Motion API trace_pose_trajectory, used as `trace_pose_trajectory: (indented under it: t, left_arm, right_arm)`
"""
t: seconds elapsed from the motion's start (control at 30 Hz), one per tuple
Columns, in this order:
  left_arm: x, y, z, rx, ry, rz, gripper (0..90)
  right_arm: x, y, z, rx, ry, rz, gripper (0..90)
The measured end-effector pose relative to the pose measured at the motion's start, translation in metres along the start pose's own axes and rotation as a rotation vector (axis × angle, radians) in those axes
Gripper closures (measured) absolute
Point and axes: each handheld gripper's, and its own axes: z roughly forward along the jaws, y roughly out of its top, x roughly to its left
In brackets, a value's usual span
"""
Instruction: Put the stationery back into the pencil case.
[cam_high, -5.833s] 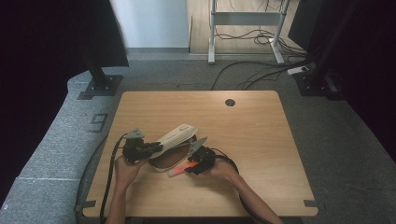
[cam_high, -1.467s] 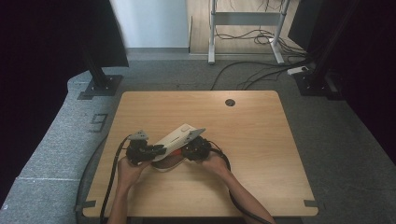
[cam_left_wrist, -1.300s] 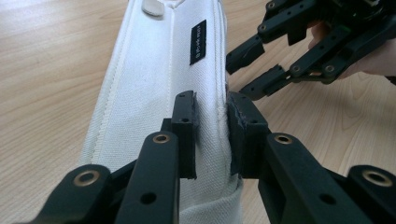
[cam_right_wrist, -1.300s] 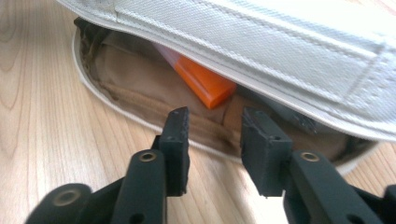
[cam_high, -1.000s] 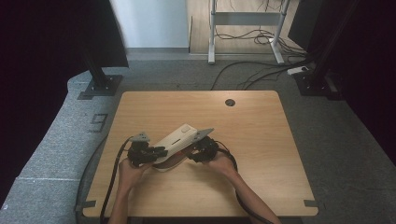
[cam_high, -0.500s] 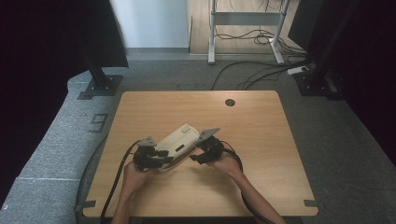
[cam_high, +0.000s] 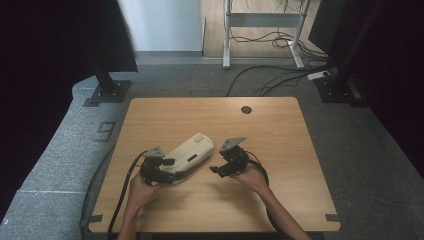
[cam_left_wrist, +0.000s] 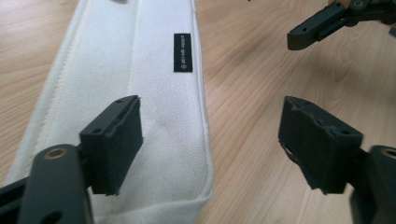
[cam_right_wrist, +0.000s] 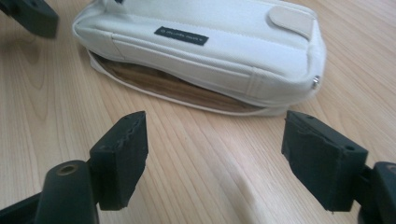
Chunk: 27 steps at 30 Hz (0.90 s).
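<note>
the wooden table (cam_high: 300, 150) carries a white fabric pouch (cam_high: 189, 156) that lies flat on it, slanted, with one end under the left tongs (cam_high: 161, 172) and its long open side facing the right tongs (cam_high: 220, 170), which sit a little apart from it. both pairs of tongs are spread and have just been opening; in the left gripper view one jaw hangs over the pouch's near end and the other over bare wood, pressing nothing, and in the right gripper view there is only table between the jaws, with the pouch just ahead of them. the biggest risk, as i judge it, is the pouch itself sliding or swinging round on the smooth wood if one jaw nudges it while nothing pins it down. next, the open side (cam_right_wrist: 177, 91) gapes along its lower edge, showing a brown lining, so a careless lift from the far end could spill whatever is inside, though i cannot tell if anything is in there. a regrip by the left tongs could catch only the top layer of cloth at the corner (cam_left_wrist: 187, 186) and slip off. smallest, the little metal stud (cam_right_wrist: 316, 82) at the pouch's end or the black label (cam_right_wrist: 181, 35) could snag a jaw.
</note>
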Motion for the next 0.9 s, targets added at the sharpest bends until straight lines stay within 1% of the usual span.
trace_pose_trajectory:
  t: [0.07, 0.1, 0.27, 0.4, 0.47, 0.5, 0.63, 0.7, 0.77, 0.8, 0.87, 0.9]
  left_arm:
    - [-0.002, -0.001, -0.005, -0.002, 0.008, 0.021, 16.8]
    - [-0.003, -0.001, -0.007, -0.004, 0.023, 0.027, 14.8]
    - [-0.004, -0.004, -0.018, -0.011, 0.056, 0.034, 12.4]
    - [-0.003, -0.008, -0.026, -0.008, 0.085, 0.045, 6.2]
    - [-0.003, -0.010, -0.029, 0.001, 0.111, 0.051, 1.5]
    - [-0.002, -0.011, -0.031, 0.002, 0.117, 0.051, 0.3]
    - [0.002, -0.018, -0.039, -0.010, 0.132, 0.046, 0.0]
    - [0.004, -0.021, -0.042, -0.009, 0.153, 0.044, 0.0]
    - [0.006, -0.024, -0.045, 0.001, 0.163, 0.043, 0.0]
    - [0.006, -0.026, -0.046, 0.006, 0.175, 0.044, 0.0]
    - [0.008, -0.030, -0.047, 0.015, 0.181, 0.043, 0.0]
    - [0.008, -0.032, -0.047, 0.021, 0.183, 0.043, 0.0]
  right_arm:
    - [-0.001, -0.001, -0.005, -0.002, -0.001, 0.007, 19.3]
    - [-0.002, -0.002, -0.007, -0.001, -0.004, 0.009, 18.3]
    - [-0.004, -0.008, -0.021, -0.009, -0.038, 0.017, 13.9]
    - [-0.007, -0.016, -0.032, -0.012, -0.063, 0.028, 11.7]
    - [-0.009, -0.020, -0.038, -0.015, -0.081, 0.034, 8.4]
    - [-0.010, -0.022, -0.041, -0.018, -0.086, 0.037, 6.5]
    - [-0.012, -0.031, -0.053, -0.020, -0.113, 0.051, 0.2]
    - [-0.013, -0.035, -0.058, -0.022, -0.126, 0.055, 0.0]
    - [-0.015, -0.041, -0.065, -0.026, -0.141, 0.061, 0.0]
    - [-0.015, -0.043, -0.067, -0.028, -0.146, 0.063, 0.0]
    - [-0.015, -0.050, -0.072, -0.021, -0.171, 0.066, 0.0]
    - [-0.016, -0.052, -0.073, -0.020, -0.176, 0.067, 0.0]
